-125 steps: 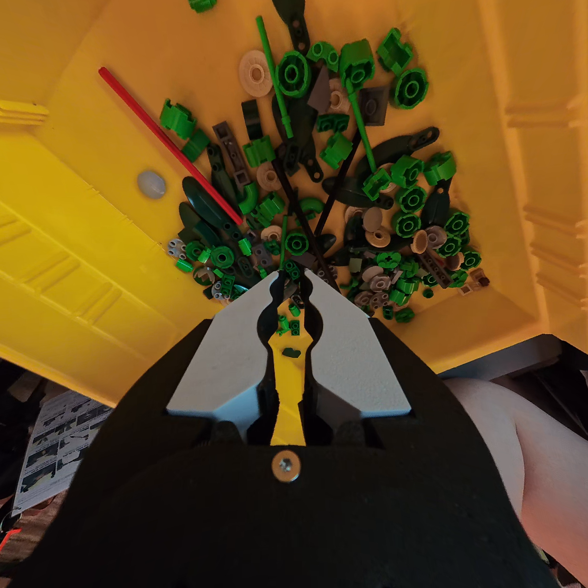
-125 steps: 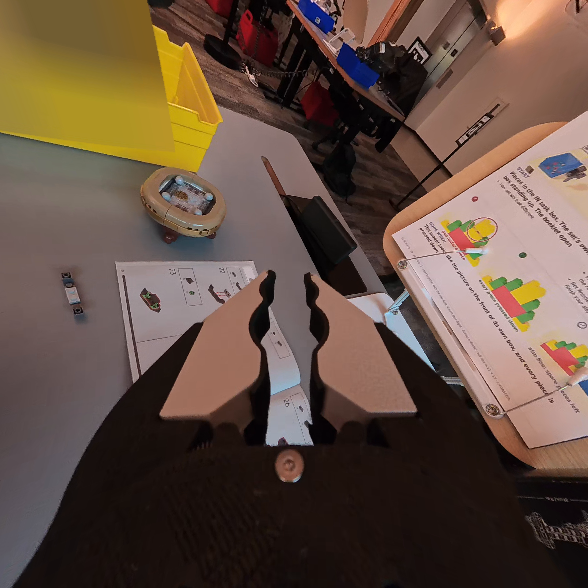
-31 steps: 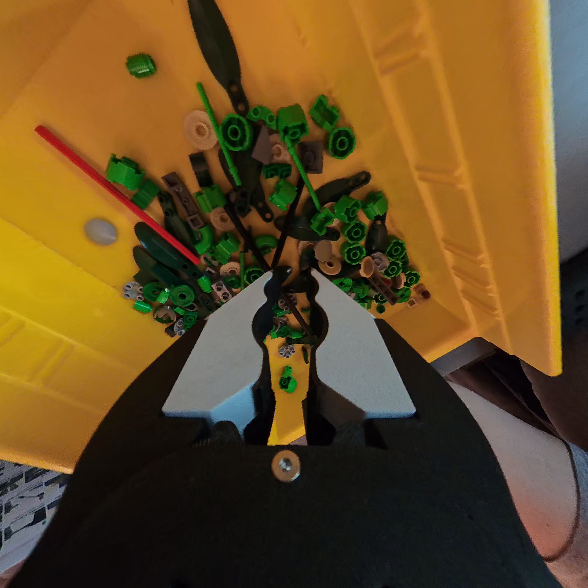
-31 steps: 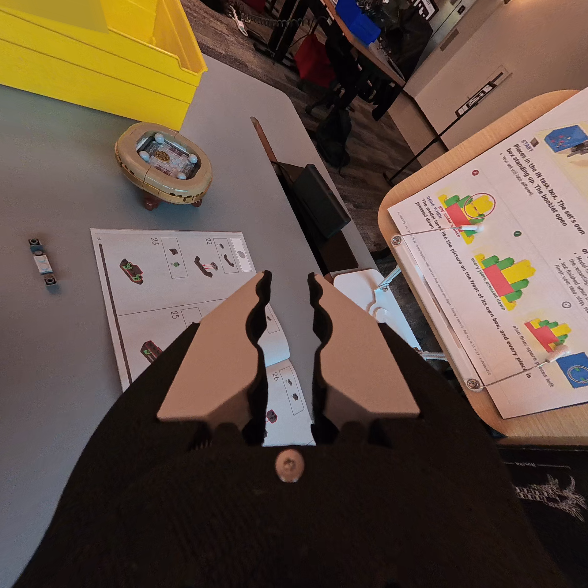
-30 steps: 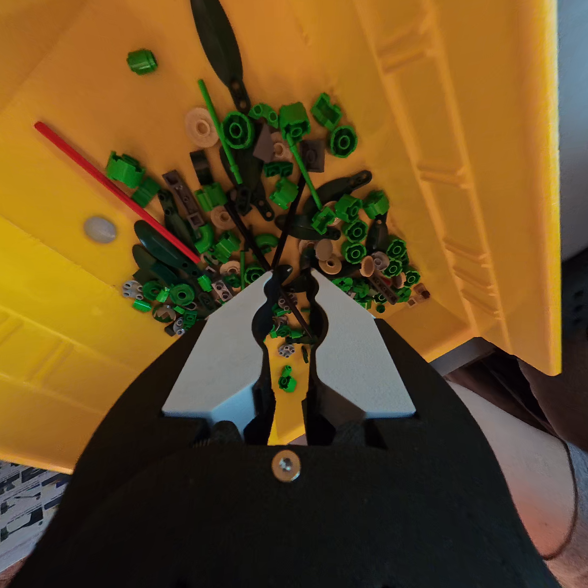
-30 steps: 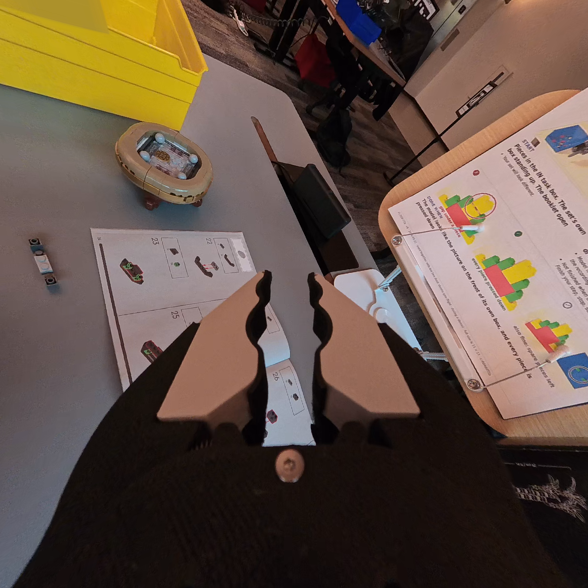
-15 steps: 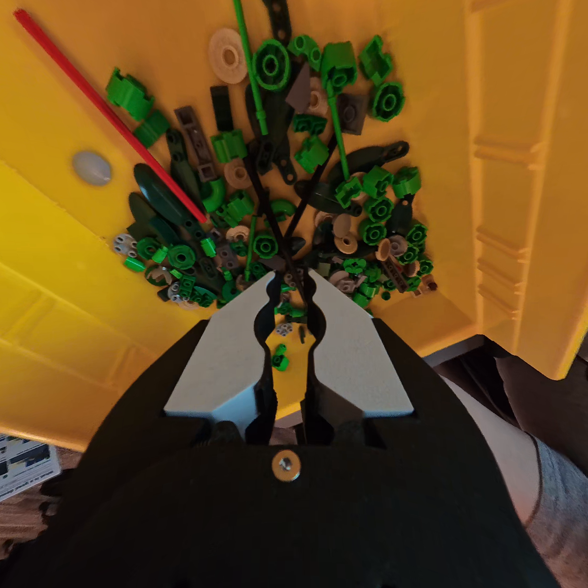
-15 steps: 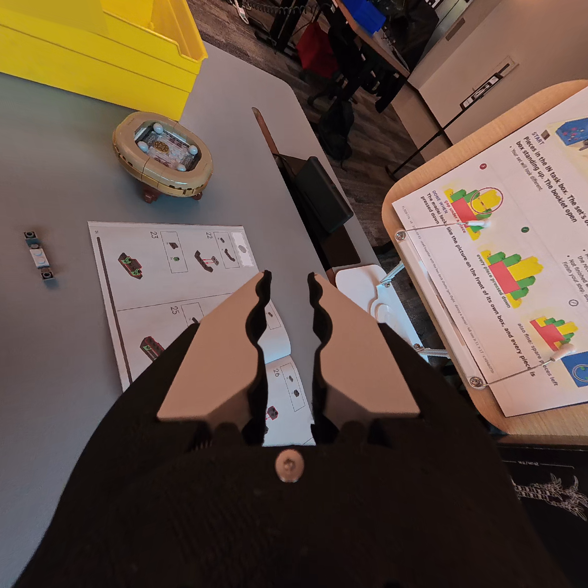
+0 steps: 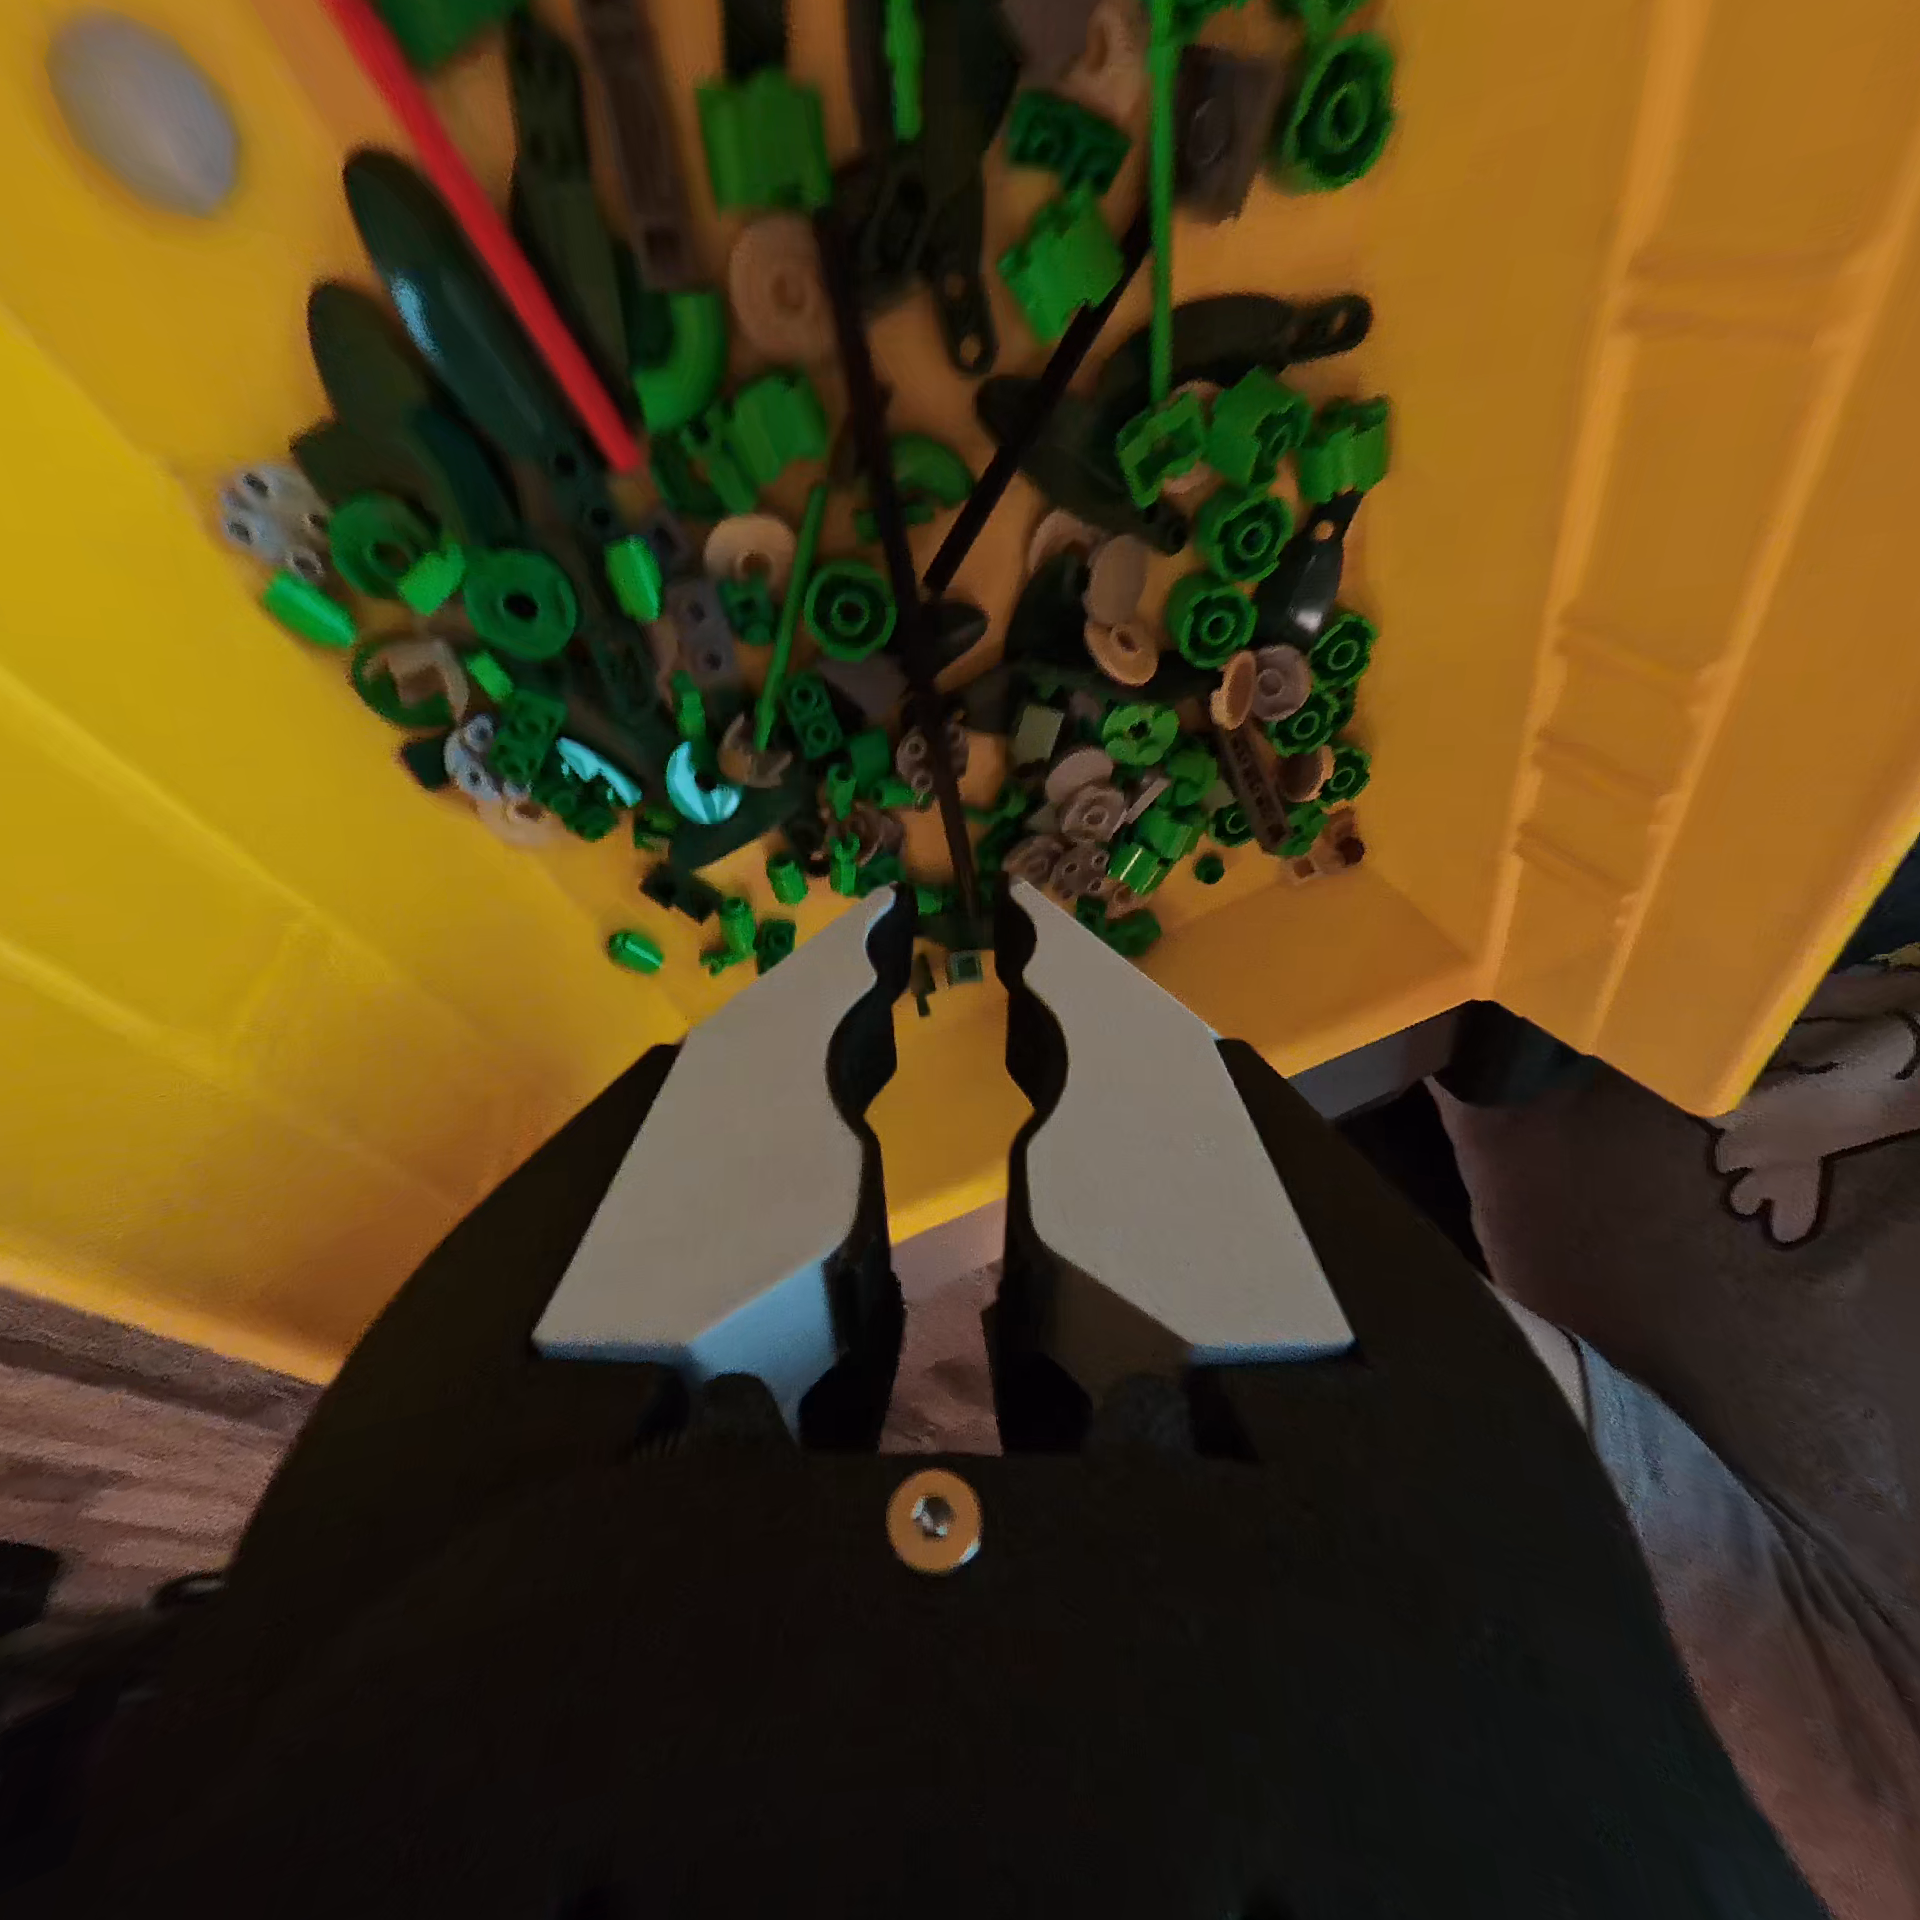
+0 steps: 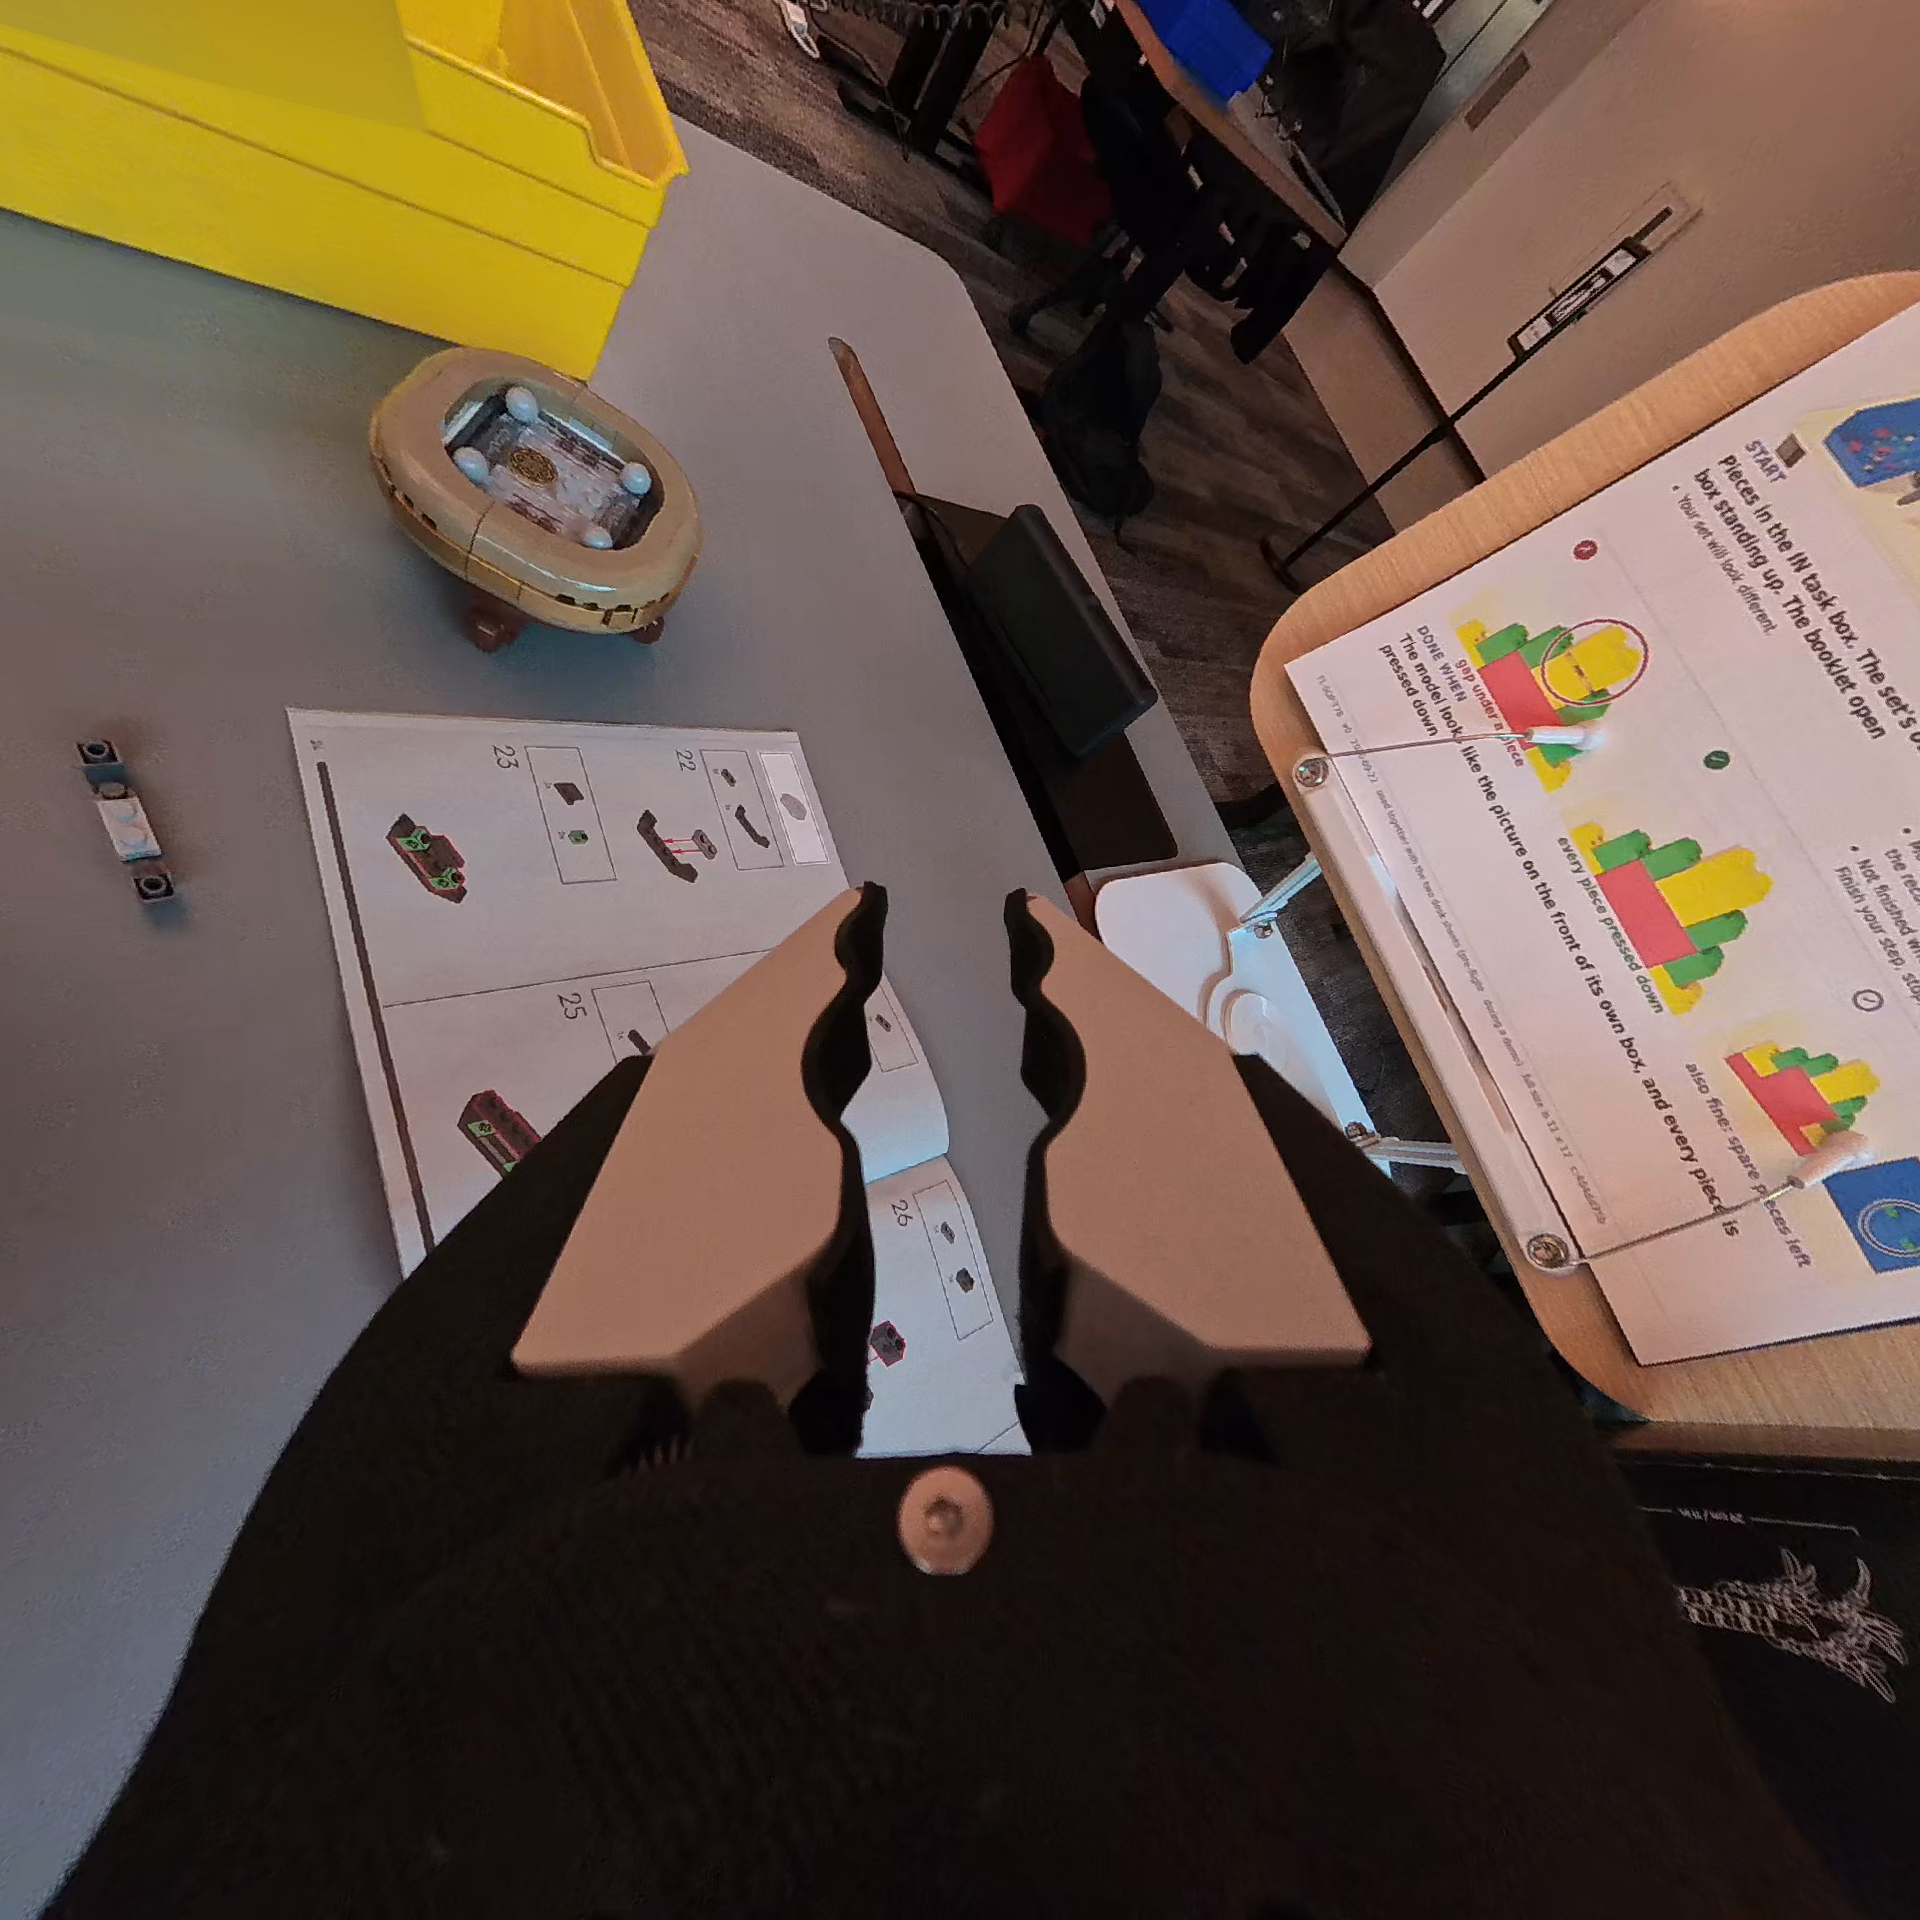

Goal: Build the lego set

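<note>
The left gripper (image 9: 951, 914) hangs over the near end of the yellow bin (image 9: 1704, 520), its fingers a narrow gap apart and holding nothing; the view is somewhat blurred. Directly under and between the fingertips lie the smallest pieces, among them a tiny green square piece (image 9: 964, 966), just on the near fringe of the pile of loose Lego pieces (image 9: 883, 623). A thin black rod (image 9: 904, 582) runs from right at the fingertips away up the bin floor, its long axis nearly in line with the fingers, so I judge a grasp on it would call for a turned wrist, while the small pieces at the tips need only a short drop. Beyond it lie green round pieces, tan discs, dark green leaf-shaped pieces and a red rod (image 9: 488, 249) slanting off to the upper left. The right gripper (image 10: 943, 904), likewise narrowly parted and empty, hovers well apart from the bin, above the open instruction booklet (image 10: 540, 831) on the grey table (image 10: 156, 1143). Farther out sit a small grey plate assembly (image 10: 125, 821) and the tan oval model (image 10: 535, 488), close by the bin's outer wall. The left gripper is plainly nearer the parts, so the next pick looks to be its job.
</note>
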Demonstrator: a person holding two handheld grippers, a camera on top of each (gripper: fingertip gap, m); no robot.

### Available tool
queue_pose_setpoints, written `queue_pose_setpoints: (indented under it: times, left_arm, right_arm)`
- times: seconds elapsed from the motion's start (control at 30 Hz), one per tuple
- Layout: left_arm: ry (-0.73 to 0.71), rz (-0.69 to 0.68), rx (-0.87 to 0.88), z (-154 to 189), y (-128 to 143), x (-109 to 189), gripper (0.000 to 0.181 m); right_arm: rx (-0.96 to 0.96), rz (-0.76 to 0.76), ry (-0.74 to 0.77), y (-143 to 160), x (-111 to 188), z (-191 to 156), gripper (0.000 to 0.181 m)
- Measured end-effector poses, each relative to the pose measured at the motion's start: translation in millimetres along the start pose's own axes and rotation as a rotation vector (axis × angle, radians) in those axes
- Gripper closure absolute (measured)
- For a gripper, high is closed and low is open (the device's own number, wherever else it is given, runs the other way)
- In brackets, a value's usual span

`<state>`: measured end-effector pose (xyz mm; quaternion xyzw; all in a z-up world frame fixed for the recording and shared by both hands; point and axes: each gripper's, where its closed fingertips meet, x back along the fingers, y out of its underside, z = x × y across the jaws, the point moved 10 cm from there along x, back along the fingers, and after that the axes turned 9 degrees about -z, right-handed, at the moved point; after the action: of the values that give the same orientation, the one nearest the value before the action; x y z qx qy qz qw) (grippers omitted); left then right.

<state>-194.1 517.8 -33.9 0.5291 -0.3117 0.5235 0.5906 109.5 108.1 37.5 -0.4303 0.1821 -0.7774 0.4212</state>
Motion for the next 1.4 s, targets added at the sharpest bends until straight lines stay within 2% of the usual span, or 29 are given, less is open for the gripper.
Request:
queue_pose_setpoints:
  times: [0.2, 0.67, 0.77, 1.0, 1.13, 1.23, 1.33, 1.4]
  left_arm:
    - [0.012, 0.028, 0.123, -14.7, 11.6, 3.3, 0.168]
    - [-0.003, -0.036, 0.150, -16.7, 8.5, -3.8, 0.169]
    - [0.041, -0.077, 0.162, -14.5, 15.3, -9.2, 0.170]
    - [0.025, -0.105, 0.258, -23.1, 25.1, -10.5, 0.169]
    - [-0.075, -0.014, 0.272, -26.2, 25.6, 5.4, 0.170]
    - [-0.138, 0.115, 0.212, -25.3, 14.9, 20.9, 0.172]
    - [-0.238, 0.141, 0.186, -27.2, 5.2, 26.9, 0.168]
    - [-0.256, 0.140, 0.156, -27.7, -1.8, 25.5, 0.168]
  right_arm:
    - [0.000, -0.008, -0.004, 1.1, -1.8, -0.6, 0.159]
    - [0.011, -0.028, -0.001, 2.4, -2.9, -1.2, 0.159]
    - [0.011, -0.029, -0.004, 2.4, -3.7, -1.8, 0.159]
    - [0.027, -0.053, -0.006, 5.0, -6.7, -2.5, 0.159]
    - [0.017, -0.052, -0.011, 7.0, -7.7, -1.4, 0.159]
    - [0.021, -0.057, -0.013, 6.6, -8.4, -2.4, 0.159]
    - [0.029, -0.060, -0.011, 5.3, -8.2, -3.4, 0.159]
    - [0.032, -0.058, -0.008, 4.8, -7.7, -3.5, 0.159]
